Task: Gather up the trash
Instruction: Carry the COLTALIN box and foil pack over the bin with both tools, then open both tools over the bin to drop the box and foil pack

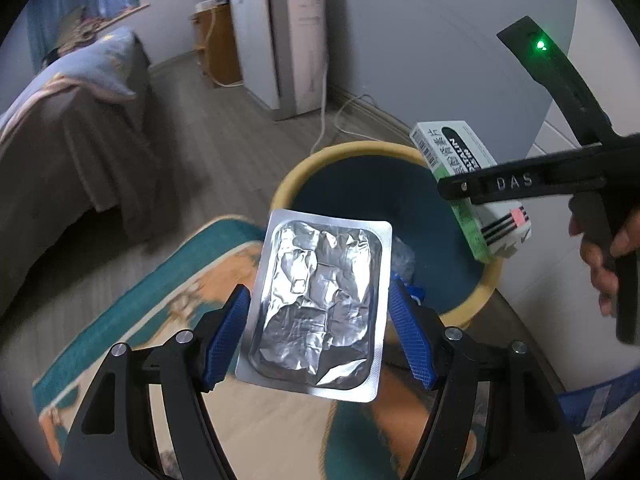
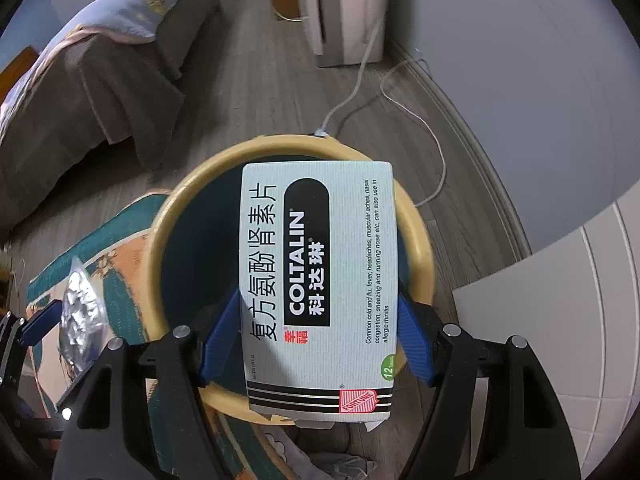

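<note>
Your left gripper (image 1: 316, 312) is clamped on a foil blister pack (image 1: 316, 304). The blue pads (image 1: 408, 340) press its two long edges, and the pack stands nearly upright between them, foil side to the camera, crumpled across the middle. It hangs over the near rim of the bin (image 1: 288, 184), partly above the rug (image 1: 132, 292).

Your right gripper (image 2: 318, 332) is clamped on a medicine box (image 2: 320, 288) marked COLTALIN. The pads (image 2: 218, 336) grip its long sides. The box sits directly above the bin (image 2: 168, 216) opening, printed face up toward the camera, its far end reaching the far rim. In the left wrist view the same box (image 1: 468, 184) hangs over the right side of the bin, held by your right gripper (image 1: 480, 184), with your hand (image 1: 608, 256) on the handle.

The bin has a yellow rim and a dark interior. Some clear wrapping lies inside it, behind the blister pack; what it is cannot be told. The bin stands on the wood floor (image 2: 256, 92) at the edge of the rug (image 2: 120, 264). A bed (image 2: 80, 80) lies well apart to the left, a white appliance (image 1: 276, 40) stands by the wall, and a cable (image 2: 424, 132) trails across the floor behind the bin. In the right wrist view the blister pack (image 2: 80, 316) shows at the left edge, beside the bin.
</note>
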The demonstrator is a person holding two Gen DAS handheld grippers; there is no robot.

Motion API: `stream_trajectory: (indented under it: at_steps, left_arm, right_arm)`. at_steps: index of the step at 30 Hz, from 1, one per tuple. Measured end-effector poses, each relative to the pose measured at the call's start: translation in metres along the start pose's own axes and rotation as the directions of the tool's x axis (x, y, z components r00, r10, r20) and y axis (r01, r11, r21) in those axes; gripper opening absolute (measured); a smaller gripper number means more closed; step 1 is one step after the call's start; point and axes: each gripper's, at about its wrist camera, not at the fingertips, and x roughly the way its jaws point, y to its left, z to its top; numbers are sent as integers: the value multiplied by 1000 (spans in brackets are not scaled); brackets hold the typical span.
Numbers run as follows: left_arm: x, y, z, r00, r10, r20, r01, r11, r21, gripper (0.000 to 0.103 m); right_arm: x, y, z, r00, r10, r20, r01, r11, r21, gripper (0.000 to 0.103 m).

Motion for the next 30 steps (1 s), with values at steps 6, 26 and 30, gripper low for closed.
stream_trajectory:
  at_steps: [6, 26, 30]
  left_arm:
    - [32, -13, 22, 1000, 6, -24, -5, 1000, 27, 71]
    - [28, 7, 19, 1000, 20, 21, -20, 1000, -4, 85]
    - [5, 6, 10, 998, 27, 53, -27, 1000, 5, 92]
  right_arm:
    - [7, -5, -1, 1000, -6, -19, 7, 1000, 30, 70]
    - [17, -6, 14, 988, 149, 46, -155, 973, 172, 89]
    - [5, -5, 11, 993, 109, 46, -115, 983, 143, 90]
